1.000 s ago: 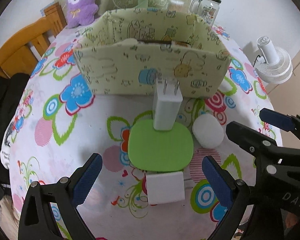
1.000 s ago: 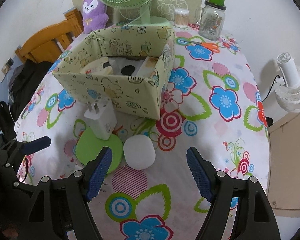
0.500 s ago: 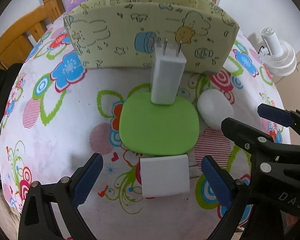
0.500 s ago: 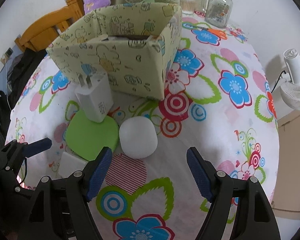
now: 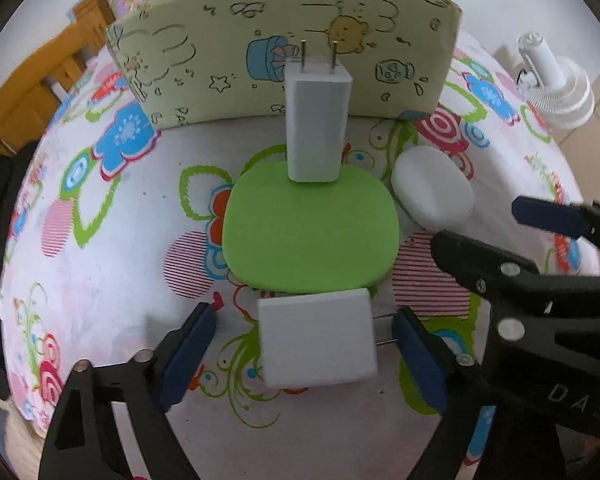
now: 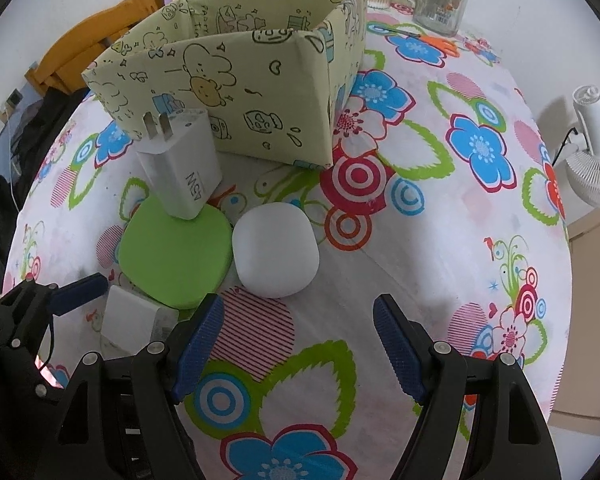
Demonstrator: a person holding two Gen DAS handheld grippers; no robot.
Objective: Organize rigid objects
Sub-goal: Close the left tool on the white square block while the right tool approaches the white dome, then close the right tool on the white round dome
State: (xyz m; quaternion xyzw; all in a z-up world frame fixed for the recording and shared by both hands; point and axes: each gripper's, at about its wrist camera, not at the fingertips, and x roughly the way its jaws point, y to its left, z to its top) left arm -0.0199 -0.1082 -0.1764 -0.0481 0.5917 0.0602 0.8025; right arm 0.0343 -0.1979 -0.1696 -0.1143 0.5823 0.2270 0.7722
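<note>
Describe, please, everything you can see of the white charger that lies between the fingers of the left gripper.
The white charger is a squarish block with rounded edges, matte and plastic-looking. It lies flat on the flowered tablecloth, just below the green pad; whether they touch is unclear. Its two thin metal prongs point toward the right finger. The left gripper is closing around it; the left pad is not yet on it.

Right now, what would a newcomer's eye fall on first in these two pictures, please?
Probably the bright green pad in the middle of the flowered tablecloth, with a tall white charger leaning on its far edge before the cartoon-print box. Next, the left gripper, its jaws closing around a smaller white charger at the pad's near edge. The right gripper stands open just short of a white rounded case.
</note>
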